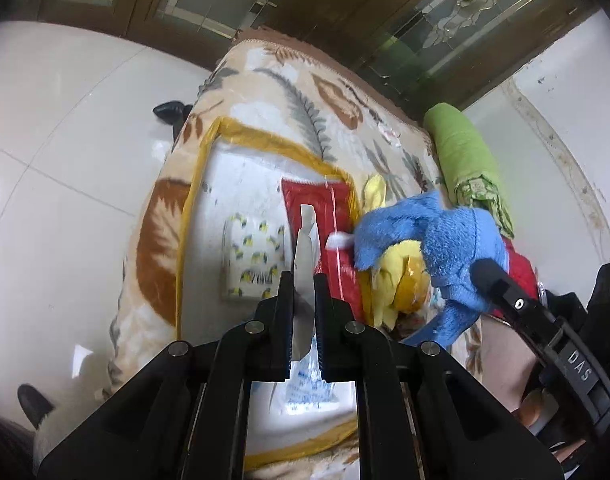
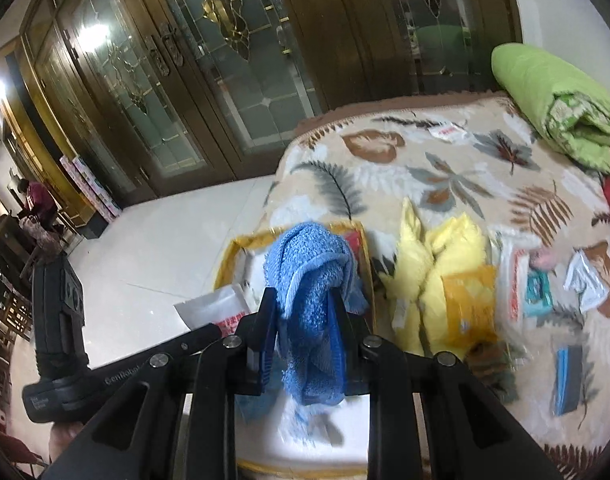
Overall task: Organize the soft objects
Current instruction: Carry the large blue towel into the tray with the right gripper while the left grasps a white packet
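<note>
My left gripper is shut on a thin white packet, held edge-up over a white storage bin with a yellow rim. A red packet and a patterned tissue pack lie inside the bin. My right gripper is shut on a bunched blue towel, which hangs over the bin's rim. The left wrist view shows that towel coming in from the right, with one right finger behind it. Yellow cloths lie beside the bin.
The bin stands on a leaf-patterned blanket over a bed. A folded green quilt lies at the far right, with several small packets scattered nearby. White tiled floor and glazed wooden doors lie beyond. A person stands far left.
</note>
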Available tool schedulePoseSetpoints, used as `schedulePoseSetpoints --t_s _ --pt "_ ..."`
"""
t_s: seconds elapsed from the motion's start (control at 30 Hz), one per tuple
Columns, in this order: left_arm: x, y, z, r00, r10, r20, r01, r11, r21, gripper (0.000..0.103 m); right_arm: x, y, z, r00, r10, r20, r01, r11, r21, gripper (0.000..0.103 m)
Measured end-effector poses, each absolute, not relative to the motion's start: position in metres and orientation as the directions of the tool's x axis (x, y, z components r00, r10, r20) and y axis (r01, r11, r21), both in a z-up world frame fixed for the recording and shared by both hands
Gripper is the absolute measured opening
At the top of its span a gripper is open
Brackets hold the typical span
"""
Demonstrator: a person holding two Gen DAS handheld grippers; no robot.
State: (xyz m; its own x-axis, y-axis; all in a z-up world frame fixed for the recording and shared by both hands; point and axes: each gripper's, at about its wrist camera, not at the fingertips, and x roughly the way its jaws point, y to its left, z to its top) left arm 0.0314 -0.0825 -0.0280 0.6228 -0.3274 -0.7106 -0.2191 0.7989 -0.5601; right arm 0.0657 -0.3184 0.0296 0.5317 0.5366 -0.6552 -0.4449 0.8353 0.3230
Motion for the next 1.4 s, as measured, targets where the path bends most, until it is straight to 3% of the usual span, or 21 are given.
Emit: schedulePoseSetpoints --t_s 0.1,0.17,0.4,0.97,1.03,1.1,1.17,1.23,1.27,1.33,1.4 --pt "0.046 -0.076 -0.025 0.623 -0.330 -0.709 -0.220 0.795 -0.565 0.008 0.072 -0.309 0.043 0.560 0.551 -0.619 -0.471 0.826 0.309 0.018" --pt "0.056 -0.072 -0.029 0.617 -0.335 -0.712 -0.219 0.796 -0.564 0.008 0.077 -0.301 0.046 0.572 0.563 -0.597 -0.493 0.817 0.299 0.008" --pt "0.070 -0.065 -0.064 0.564 -0.374 -0.736 -0.250 0.773 -0.583 0.008 0.101 -0.267 -0.024 0.474 0.483 -0.737 -0.471 0.846 0.251 0.005" --pt "0.090 -0.051 -0.092 0.554 -0.415 -0.722 -0.238 0.751 -0.615 0.012 0.046 -0.292 -0.071 0.343 0.479 -0.808 -0.424 0.846 0.322 0.005" --pt "0.087 -0.051 -0.090 0.567 -0.404 -0.717 -0.229 0.759 -0.609 0.017 0.044 -0.290 -0.070 0.348 0.483 -0.803 -0.437 0.842 0.317 0.006" --pt "0.085 -0.053 -0.087 0.573 -0.378 -0.727 -0.225 0.781 -0.583 0.040 0.043 -0.291 -0.068 0.357 0.491 -0.795 -0.437 0.839 0.323 0.006" --pt "0.082 -0.055 -0.084 0.592 -0.376 -0.713 -0.196 0.790 -0.580 0.047 0.045 -0.293 -0.067 0.336 0.514 -0.789 -0.441 0.826 0.350 0.007" --pt "0.079 -0.056 -0.083 0.606 -0.373 -0.702 -0.193 0.788 -0.585 0.052 0.043 -0.296 -0.067 0.326 0.529 -0.784 -0.446 0.817 0.365 0.021" --pt "0.078 -0.058 -0.081 0.611 -0.380 -0.694 -0.179 0.788 -0.589 0.063 0.042 -0.298 -0.066 0.329 0.534 -0.779 -0.450 0.814 0.368 0.026" --pt "0.075 -0.061 -0.076 0.611 -0.379 -0.695 -0.169 0.795 -0.582 0.064 0.039 -0.307 -0.061 0.339 0.552 -0.762 -0.439 0.809 0.390 0.048" --pt "0.066 -0.062 -0.069 0.635 -0.333 -0.697 -0.187 0.809 -0.557 0.065 0.035 -0.316 -0.051 0.352 0.579 -0.736 -0.436 0.797 0.419 0.056"
